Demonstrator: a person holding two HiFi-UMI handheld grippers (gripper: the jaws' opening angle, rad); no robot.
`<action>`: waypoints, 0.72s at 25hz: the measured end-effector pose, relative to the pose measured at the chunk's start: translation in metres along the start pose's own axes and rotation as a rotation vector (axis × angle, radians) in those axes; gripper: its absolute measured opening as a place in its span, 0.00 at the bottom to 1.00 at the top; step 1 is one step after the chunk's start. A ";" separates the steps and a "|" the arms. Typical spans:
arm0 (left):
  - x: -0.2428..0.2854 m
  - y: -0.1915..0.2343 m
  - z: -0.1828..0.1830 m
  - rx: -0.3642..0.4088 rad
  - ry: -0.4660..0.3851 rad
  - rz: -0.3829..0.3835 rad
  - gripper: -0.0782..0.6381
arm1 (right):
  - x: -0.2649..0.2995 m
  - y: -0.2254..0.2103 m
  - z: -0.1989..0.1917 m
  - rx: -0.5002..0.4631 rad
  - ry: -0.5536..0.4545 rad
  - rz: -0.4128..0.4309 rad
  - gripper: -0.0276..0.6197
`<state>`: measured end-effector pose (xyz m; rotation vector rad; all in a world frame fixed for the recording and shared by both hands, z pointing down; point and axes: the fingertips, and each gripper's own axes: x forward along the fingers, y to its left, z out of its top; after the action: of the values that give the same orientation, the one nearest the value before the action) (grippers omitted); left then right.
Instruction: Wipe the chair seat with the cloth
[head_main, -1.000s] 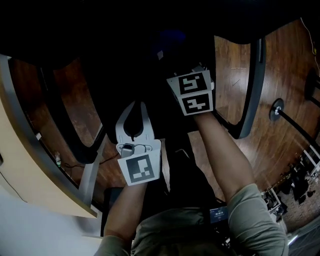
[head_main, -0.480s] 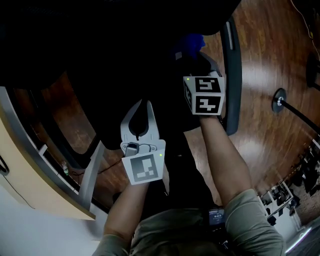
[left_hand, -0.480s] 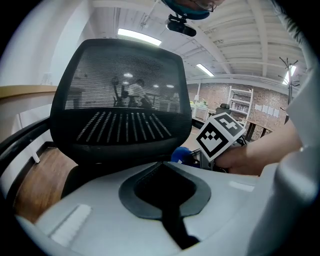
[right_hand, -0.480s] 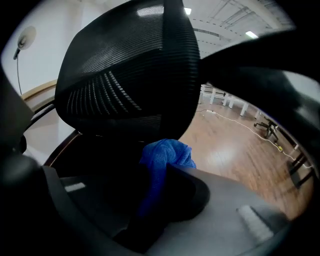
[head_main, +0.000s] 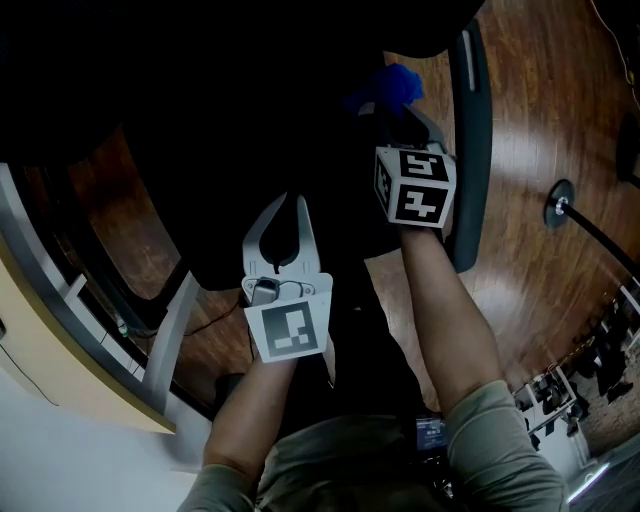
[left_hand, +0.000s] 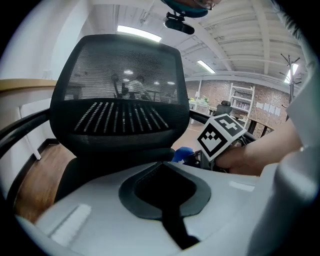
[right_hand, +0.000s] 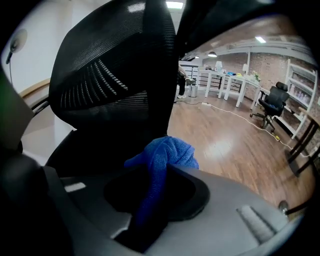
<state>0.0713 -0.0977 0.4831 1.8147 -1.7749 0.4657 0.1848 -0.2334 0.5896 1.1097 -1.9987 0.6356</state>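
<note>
At the far left runs the pale, curved edge of a worktop (head_main: 45, 340), with glossy wood-plank floor (head_main: 540, 210) beyond it.

The left hand-held gripper (left_hand: 163, 162) is empty. Its smooth white jaws are pressed together at the tips, leaving only the dark oval hollow between their padded inner faces. Over the last second it has moved a little farther forward and now points at the chair seat (left_hand: 82, 172), a dark, matte cushion under the black mesh backrest (left_hand: 117, 95), whose weave is fine enough to show light through it.

To the right, the right hand-held gripper (right_hand: 166, 165) is pinching the cloth (right_hand: 170, 150). This is a blue, nubbly microfibre rag, bunched into a soft knot that bulges past the jaw tips while the rest of it trails back between them. A second ago the cloth could not be seen from the head view; now its blue tuft shows above the marker cube, just left of the curved, hard grey armrest (head_main: 470, 140). This hand has travelled farther than the left one, and its cube has turned.

Judging from this, the approach is nearly done. The cloth hangs over the right side of the seat, but whether it touches yet I cannot tell, and no wiping stroke has clearly begun.
</note>
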 end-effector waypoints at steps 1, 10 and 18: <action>-0.001 0.001 0.001 0.001 -0.004 0.004 0.11 | 0.000 -0.001 0.001 0.007 -0.002 -0.001 0.18; -0.036 0.043 0.004 -0.041 -0.033 0.097 0.11 | -0.018 0.031 0.022 -0.044 -0.042 0.012 0.18; -0.085 0.109 -0.015 -0.098 -0.027 0.215 0.11 | -0.028 0.155 0.045 -0.200 -0.098 0.194 0.19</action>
<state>-0.0398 -0.0182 0.4598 1.5787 -1.9860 0.4310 0.0446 -0.1740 0.5304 0.8486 -2.2190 0.4733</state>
